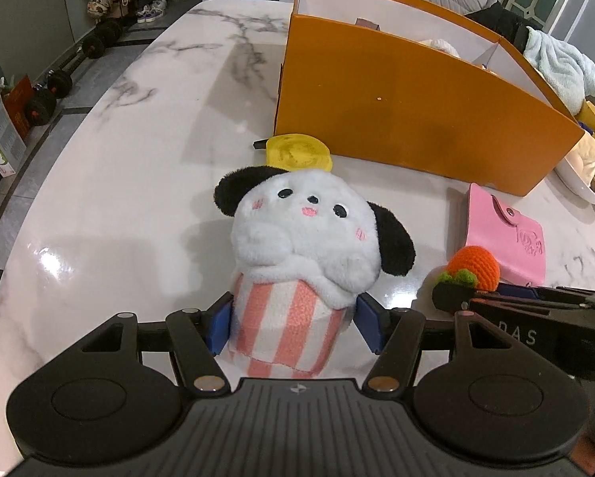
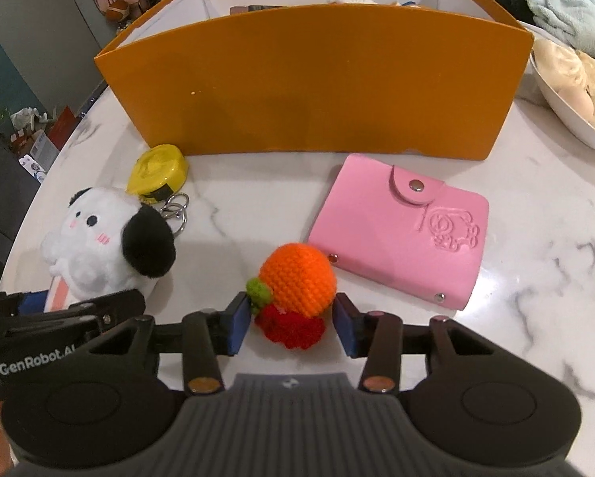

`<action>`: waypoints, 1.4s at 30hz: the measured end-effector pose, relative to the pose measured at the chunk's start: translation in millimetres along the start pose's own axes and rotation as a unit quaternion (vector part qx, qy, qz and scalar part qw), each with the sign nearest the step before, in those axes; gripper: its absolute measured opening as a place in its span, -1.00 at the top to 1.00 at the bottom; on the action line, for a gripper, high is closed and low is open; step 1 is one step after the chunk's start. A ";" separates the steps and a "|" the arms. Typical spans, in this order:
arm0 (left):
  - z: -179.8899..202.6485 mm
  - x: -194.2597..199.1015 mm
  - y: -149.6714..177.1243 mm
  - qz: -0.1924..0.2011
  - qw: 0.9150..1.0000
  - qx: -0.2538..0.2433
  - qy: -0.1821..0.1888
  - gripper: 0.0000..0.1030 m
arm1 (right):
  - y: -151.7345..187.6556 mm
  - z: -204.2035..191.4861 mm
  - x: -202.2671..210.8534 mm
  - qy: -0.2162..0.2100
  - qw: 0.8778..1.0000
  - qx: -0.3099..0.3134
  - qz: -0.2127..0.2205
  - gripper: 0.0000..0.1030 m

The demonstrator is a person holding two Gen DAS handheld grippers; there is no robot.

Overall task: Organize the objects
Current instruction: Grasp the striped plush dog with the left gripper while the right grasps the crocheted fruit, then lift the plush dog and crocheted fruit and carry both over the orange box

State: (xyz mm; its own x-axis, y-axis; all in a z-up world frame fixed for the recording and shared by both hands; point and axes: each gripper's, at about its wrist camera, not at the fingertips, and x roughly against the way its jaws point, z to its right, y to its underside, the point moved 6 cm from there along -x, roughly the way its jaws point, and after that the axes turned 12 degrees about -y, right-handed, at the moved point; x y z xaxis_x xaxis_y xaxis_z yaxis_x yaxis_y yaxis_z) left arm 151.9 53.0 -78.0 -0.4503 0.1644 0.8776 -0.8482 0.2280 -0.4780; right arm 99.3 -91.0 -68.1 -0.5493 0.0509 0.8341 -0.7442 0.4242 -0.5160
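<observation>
Left gripper point(image 1: 293, 328): blue pads are set against the striped knit base of the fluffy plush dog point(image 1: 309, 238).
Right gripper point(image 2: 293, 324): jaws narrowed around the crocheted orange fruit point(image 2: 297, 278); contact cannot be told.
Pink wallet point(image 2: 401, 230): smooth, embossed, at 2 o'clock of the fruit.
Orange box point(image 2: 317, 91): matte card, at 12 o'clock.

1. You have one plush dog point(image 1: 305, 238) in a striped outfit.
2. One crocheted orange fruit point(image 2: 297, 278), with a red crocheted piece point(image 2: 293, 328) under it.
3. One pink card wallet point(image 2: 401, 230).
4. One yellow tape measure point(image 2: 158, 171).
5. One orange box point(image 2: 309, 91).
6. One white bowl point(image 2: 572, 115) at the far right.
</observation>
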 end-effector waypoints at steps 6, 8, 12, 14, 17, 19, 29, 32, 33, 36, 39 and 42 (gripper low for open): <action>-0.4 -0.1 0.6 0.002 1.000 -0.002 -0.002 -0.43 | -5.2 1.5 -4.6 -0.003 1.000 -0.006 0.006 0.07; 0.0 -0.4 0.9 0.002 1.000 -0.003 -0.003 -0.43 | -5.1 0.3 -5.2 0.000 1.000 0.001 0.007 0.10; 0.3 -0.3 0.6 0.002 1.000 -0.002 -0.005 -0.42 | -2.5 0.0 -3.1 0.006 1.000 0.015 0.008 0.11; 1.9 0.5 0.8 0.001 1.000 -0.001 -0.004 -0.41 | -1.0 1.4 -0.5 0.008 1.000 0.018 0.007 0.11; 6.1 3.7 0.8 0.001 1.000 -0.005 0.002 -0.41 | 1.4 3.9 5.9 0.010 1.000 0.022 0.005 0.11; 9.9 7.4 1.0 0.004 1.000 -0.009 0.003 -0.41 | 3.1 5.5 10.4 0.015 1.000 0.026 0.003 0.11; 23.3 22.1 1.7 0.010 1.000 -0.027 0.013 -0.41 | 11.6 15.0 31.9 0.022 0.999 0.034 0.002 0.11; 26.9 29.4 1.9 0.014 0.999 -0.033 0.017 -0.41 | 11.8 17.4 39.6 0.022 0.999 0.033 0.002 0.11; 27.8 31.8 1.5 0.015 0.999 -0.034 0.018 -0.41 | 11.6 18.1 42.4 0.021 0.999 0.032 0.002 0.11; 30.6 38.1 -1.8 0.020 0.999 -0.038 0.020 -0.41 | 8.8 19.2 50.2 0.022 0.999 0.035 0.005 0.11; 33.0 47.0 -8.5 0.029 0.999 -0.038 0.022 -0.41 | 4.8 18.4 58.2 0.024 0.999 0.039 0.011 0.11; 36.1 56.9 -16.5 0.039 0.998 -0.042 0.027 -0.41 | -0.1 16.3 68.8 0.022 0.999 0.044 0.017 0.11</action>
State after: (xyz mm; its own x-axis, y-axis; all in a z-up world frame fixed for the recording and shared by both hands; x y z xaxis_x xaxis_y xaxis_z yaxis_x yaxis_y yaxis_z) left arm 130.2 24.0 -18.9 -0.4961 0.2355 0.8357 -0.7843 0.2915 -0.5477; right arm 55.4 -102.4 -13.9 -0.5589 0.1049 0.8226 -0.7569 0.3407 -0.5577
